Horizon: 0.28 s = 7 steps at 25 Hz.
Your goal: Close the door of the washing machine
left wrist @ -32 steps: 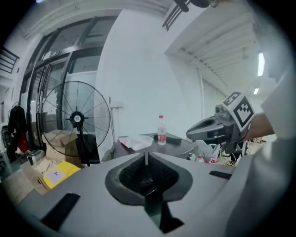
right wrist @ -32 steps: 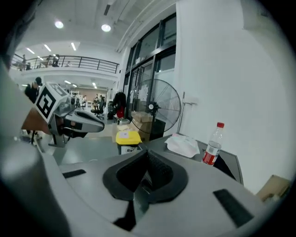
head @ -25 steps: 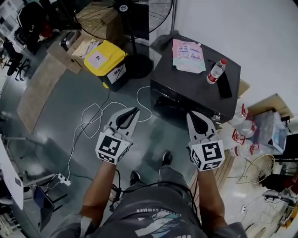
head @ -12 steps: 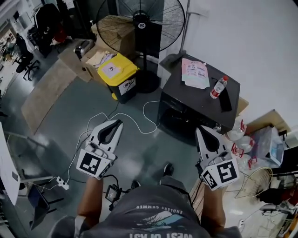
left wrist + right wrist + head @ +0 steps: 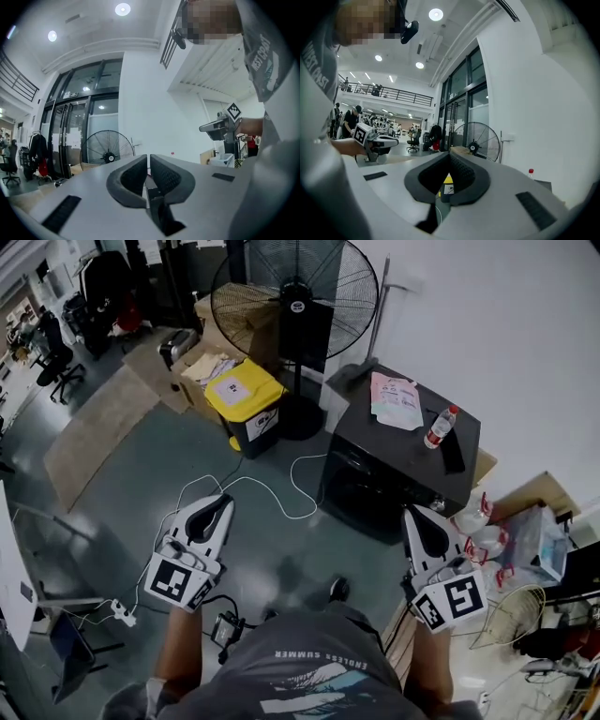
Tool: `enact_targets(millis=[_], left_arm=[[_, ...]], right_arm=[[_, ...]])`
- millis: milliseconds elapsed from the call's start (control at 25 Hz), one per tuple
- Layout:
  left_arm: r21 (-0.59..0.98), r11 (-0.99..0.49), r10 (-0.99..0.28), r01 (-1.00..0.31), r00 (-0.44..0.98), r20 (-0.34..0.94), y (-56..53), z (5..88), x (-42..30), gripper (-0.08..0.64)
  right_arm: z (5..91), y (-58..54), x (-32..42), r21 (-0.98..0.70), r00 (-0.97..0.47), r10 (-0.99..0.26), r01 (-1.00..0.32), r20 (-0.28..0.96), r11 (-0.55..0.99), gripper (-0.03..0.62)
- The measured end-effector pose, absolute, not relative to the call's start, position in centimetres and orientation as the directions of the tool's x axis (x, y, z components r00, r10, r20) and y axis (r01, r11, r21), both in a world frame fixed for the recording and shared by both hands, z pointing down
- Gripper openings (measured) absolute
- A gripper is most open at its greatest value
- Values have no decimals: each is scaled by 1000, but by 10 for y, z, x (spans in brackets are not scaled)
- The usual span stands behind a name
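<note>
- The washing machine (image 5: 380, 442) stands against the white wall, ahead and to the person's right. Its dark front faces the open floor, and I cannot tell from above how the door stands.
- The right gripper (image 5: 413, 514) is the nearer, just off the front's right corner, its fingers pressed together and empty.
- The left gripper (image 5: 222, 503) hangs well apart to the left, its fingers likewise together, holding nothing.

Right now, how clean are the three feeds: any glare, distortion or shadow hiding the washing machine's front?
Head view: sharp but dim, with the edges bent by the wide lens; the washing machine front sits in deep shadow, so its door is hard to read. Left gripper view: heavy fisheye, black corners, a ceiling lamp glaring at the top. Right gripper view: same fisheye, with bright ceiling lamps overhead.
</note>
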<state>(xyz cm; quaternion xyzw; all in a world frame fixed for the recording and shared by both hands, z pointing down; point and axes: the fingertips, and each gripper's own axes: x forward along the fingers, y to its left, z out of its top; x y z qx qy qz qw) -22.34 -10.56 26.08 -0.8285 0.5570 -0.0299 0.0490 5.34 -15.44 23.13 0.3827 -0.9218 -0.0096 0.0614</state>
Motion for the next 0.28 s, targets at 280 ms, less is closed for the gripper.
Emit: enact_targets(millis=[280], left_arm=[[-106, -382, -923, -918, 384, -5, -88, 264, -231, 32]], right_arm=[[230, -140, 48, 79, -689, -716, -712, 112, 698, 26]])
